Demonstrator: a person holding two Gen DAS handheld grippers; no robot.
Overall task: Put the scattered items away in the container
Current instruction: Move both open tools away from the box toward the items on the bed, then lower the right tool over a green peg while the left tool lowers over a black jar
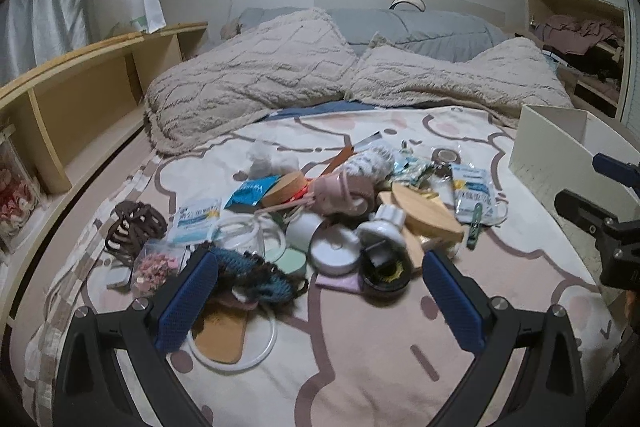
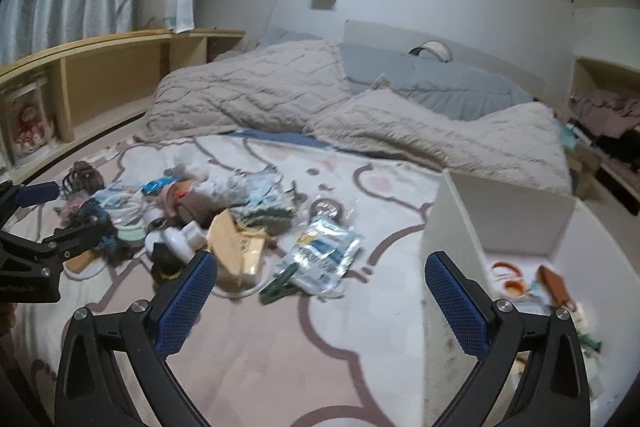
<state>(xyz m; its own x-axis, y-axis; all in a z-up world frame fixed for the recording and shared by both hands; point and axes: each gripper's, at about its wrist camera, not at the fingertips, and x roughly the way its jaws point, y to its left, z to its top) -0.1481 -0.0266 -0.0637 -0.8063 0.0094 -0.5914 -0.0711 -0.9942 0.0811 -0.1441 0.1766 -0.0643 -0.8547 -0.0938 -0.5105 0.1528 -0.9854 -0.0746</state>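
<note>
Both hand-held grippers hung empty over the bed (image 1: pixel 360 367), each with its blue pads spread wide apart. The left hand-held gripper (image 1: pixel 320 301) faced the heap of scattered items (image 1: pixel 320 211) head-on, its fingertips at the near edge of the pile: the left pad lay against a dark blue-and-brown hair tie (image 1: pixel 256 271), and a round white tin (image 1: pixel 335 251) and a black round item (image 1: pixel 384 269) sat just ahead, between the pads. Farther left lay a brown claw clip (image 1: pixel 132 227) and a small bag of pink bits (image 1: pixel 154 265).

The right hand-held gripper (image 2: pixel 320 287) pointed at bare blanket between the pile and the white box (image 2: pixel 452 227). The box stood to the right, with orange rings (image 2: pixel 508 277) and a brown item (image 2: pixel 554 283) already inside. A green clip (image 2: pixel 280 287) and a clear packet with blue print (image 2: pixel 324 255) lay just ahead and left of this gripper, the clip's long axis running roughly left to right across the view.

By my reading, the tidying was partly done, with most of the heap still on the bed. The left gripper was nearer the bulk of the pile; the right one was nearer the box, the clip and the packet. A grasp on the clip would likely want the pads closing across its narrow width.
</note>
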